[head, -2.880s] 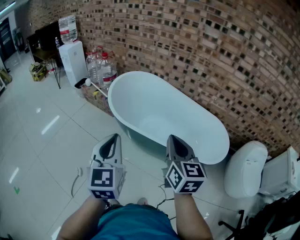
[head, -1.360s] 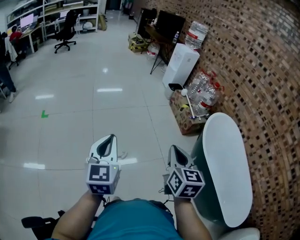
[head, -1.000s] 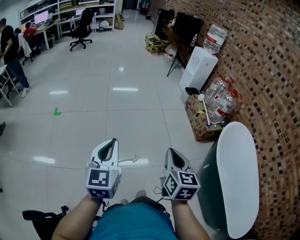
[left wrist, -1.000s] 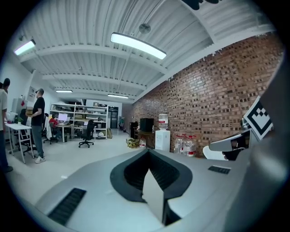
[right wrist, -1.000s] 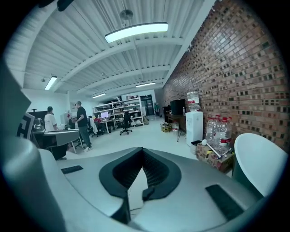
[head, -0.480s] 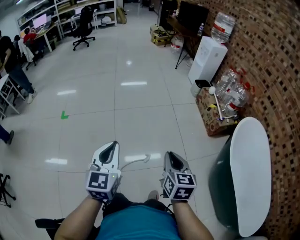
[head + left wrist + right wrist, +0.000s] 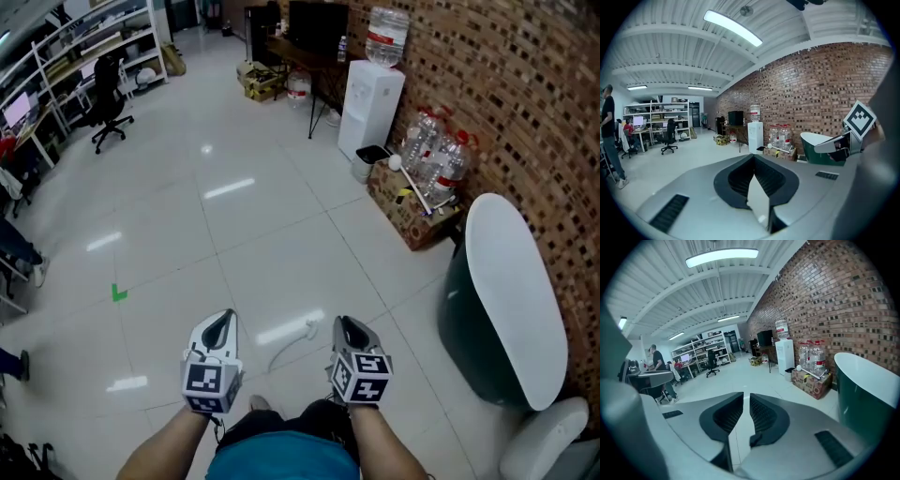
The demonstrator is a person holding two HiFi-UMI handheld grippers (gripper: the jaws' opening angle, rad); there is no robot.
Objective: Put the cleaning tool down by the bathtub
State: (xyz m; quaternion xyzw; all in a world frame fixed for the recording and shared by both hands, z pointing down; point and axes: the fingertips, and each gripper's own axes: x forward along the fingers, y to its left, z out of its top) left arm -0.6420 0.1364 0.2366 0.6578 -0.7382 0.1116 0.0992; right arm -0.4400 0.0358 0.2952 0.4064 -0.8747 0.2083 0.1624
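The cleaning tool point(image 7: 412, 187), a thin stick with a white ball end, leans out of a cardboard box point(image 7: 405, 214) against the brick wall, just past the bathtub point(image 7: 511, 272). The tub is white inside and dark green outside, to my right. The tool point(image 7: 811, 371) and tub point(image 7: 867, 390) also show ahead of my right gripper point(image 7: 746, 397), whose jaws stand a narrow gap apart with nothing between them. My left gripper point(image 7: 753, 157) is shut and empty. Both grippers, left point(image 7: 223, 319) and right point(image 7: 349, 325), hang low before my body, far from the tool.
A water dispenser point(image 7: 370, 94) and several large water bottles point(image 7: 436, 155) stand by the box. A white cable point(image 7: 291, 337) lies on the tiled floor near the grippers. A toilet point(image 7: 548, 445) sits past the tub's near end. Desks and an office chair point(image 7: 108, 122) are far left.
The head view has swung from looking down into the tub round to the open floor, then back a little right. Both grippers stay low in front of my body.
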